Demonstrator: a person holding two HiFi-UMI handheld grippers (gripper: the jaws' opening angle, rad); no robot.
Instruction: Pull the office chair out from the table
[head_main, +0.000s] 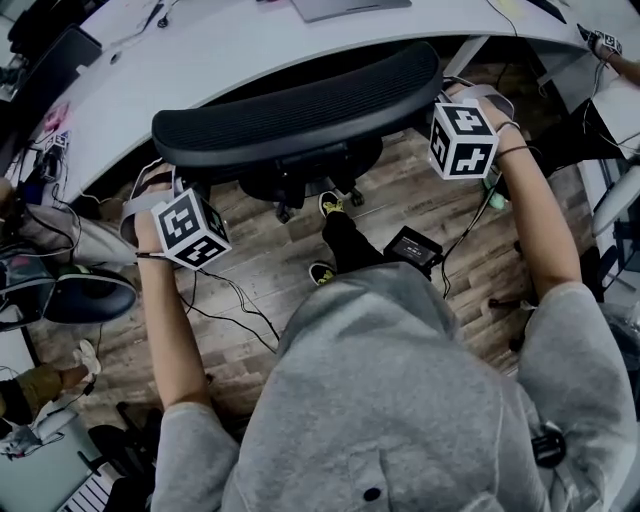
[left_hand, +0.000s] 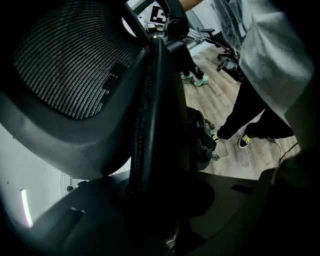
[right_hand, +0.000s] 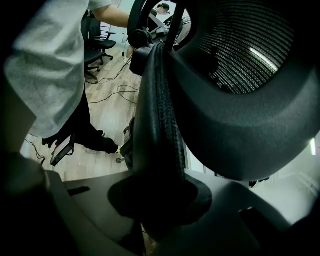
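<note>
Grey hoodie, left gripper and right gripper clamped on curved mesh chair back

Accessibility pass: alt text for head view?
From above, a person in a grey sweatshirt clamps the left gripper and right gripper on opposite ends of a black office chair backrest, beside a curved white table.

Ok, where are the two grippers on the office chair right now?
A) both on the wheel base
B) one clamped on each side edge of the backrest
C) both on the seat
B: the left gripper and the right gripper each have a side edge of the backrest clamped between their jaws.
</note>
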